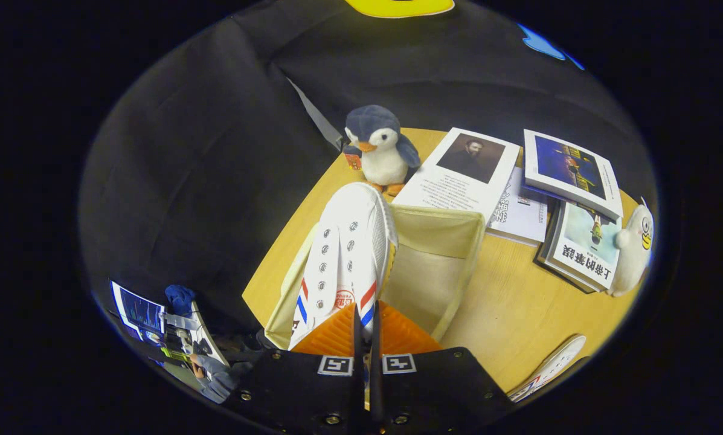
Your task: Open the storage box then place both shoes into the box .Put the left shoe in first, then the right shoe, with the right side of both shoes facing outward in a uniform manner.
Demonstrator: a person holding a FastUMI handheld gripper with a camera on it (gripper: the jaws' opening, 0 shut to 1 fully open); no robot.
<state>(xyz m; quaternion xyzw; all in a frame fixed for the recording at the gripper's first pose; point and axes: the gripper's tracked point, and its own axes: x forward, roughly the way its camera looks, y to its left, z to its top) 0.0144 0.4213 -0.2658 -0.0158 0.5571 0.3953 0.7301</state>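
The wooden tabletop (pixel 506 314) carries everything here, set against the booth's dark cloth wall. On it, just ahead of the gripper, stands the open storage box (pixel 443 254), a cream fabric bin with its mouth facing up and its pale inner walls showing. Beyond the box lies a spread of books (pixel 572 199), some overlapping in a loose stack, with an open white booklet (pixel 458 175) nearest the box's far rim. A white shoe (pixel 346 254) with red and blue stripes and rows of metal eyelets hangs toe-forward over the left side of the box, its toe reaching toward the far rim; which foot it belongs to cannot be told. The gripper (pixel 366 326) has its fingers pressed almost together, pinching the shoe's heel end between them. A plush penguin (pixel 379 151), blue-grey and white, stands upright beyond the box, just behind the shoe's toe and beside the booklet. A small white plush toy (pixel 634 248) with a yellow face patch sits by the far side of the books. The second shoe (pixel 548 368) lies on the tabletop, well to the right of the fingers, apart from the box.
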